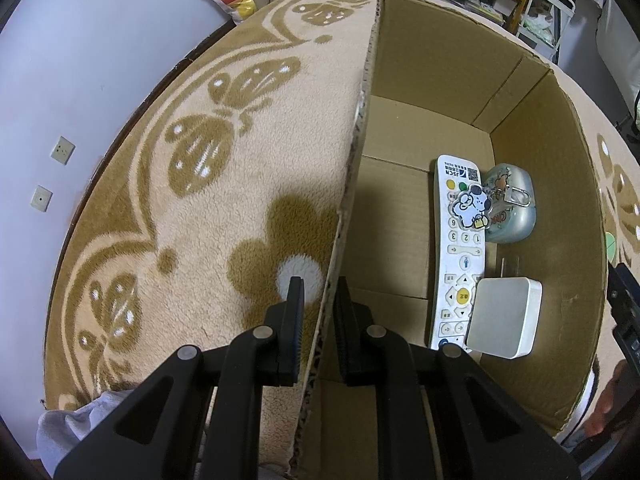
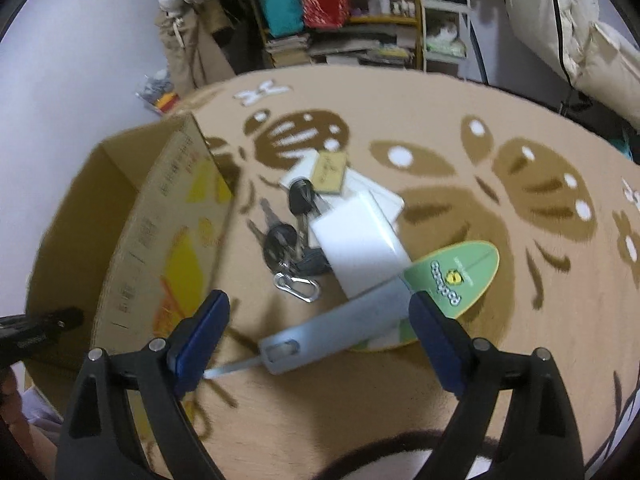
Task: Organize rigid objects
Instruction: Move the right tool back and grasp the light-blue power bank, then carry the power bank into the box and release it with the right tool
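My left gripper [image 1: 319, 296] straddles the near wall of an open cardboard box [image 1: 432, 60], one finger outside and one inside, shut on that wall. In the box lie a white remote [image 1: 460, 256], a cartoon dog charm [image 1: 474, 204], a silver tin [image 1: 510, 208] and a white case [image 1: 504, 320]. My right gripper [image 2: 320, 312] hangs open over the blanket, its blue pads on either side of a grey utility knife [image 2: 332, 328] with its blade out. Beyond the knife sit a key bunch [image 2: 292, 236], a carabiner [image 2: 298, 286], a white block [image 2: 360, 248] and a green oval card [image 2: 460, 276].
The box [image 2: 132, 232] stands left of the loose pile on a tan butterfly-patterned blanket [image 2: 480, 120]. A small tan card [image 2: 330, 172] lies on flat white cards behind the keys. Shelves [image 2: 340, 20] and bags fill the background. A hand [image 1: 608, 412] shows at the box's right.
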The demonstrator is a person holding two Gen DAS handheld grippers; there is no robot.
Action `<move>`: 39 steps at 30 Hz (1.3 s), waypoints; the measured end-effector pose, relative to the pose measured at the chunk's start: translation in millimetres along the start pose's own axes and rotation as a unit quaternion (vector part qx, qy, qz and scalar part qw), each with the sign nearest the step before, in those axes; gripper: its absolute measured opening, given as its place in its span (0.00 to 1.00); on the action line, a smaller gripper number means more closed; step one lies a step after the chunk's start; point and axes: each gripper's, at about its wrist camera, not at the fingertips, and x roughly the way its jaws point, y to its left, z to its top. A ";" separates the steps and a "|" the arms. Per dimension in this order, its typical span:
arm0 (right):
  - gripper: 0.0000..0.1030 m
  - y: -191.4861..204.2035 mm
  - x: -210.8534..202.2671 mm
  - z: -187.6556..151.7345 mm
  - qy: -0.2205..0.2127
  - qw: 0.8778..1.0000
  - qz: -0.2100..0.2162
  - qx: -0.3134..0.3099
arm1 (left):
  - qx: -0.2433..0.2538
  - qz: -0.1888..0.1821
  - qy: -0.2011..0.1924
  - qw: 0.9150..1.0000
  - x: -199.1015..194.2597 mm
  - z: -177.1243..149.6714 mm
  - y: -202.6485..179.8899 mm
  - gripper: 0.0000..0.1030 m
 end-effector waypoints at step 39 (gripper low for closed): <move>0.29 -13.3 24.7 -22.1 0.037 0.995 -0.083 0.030 | 0.012 0.013 -0.002 1.000 -1.2 -1.2 -6.2 0.14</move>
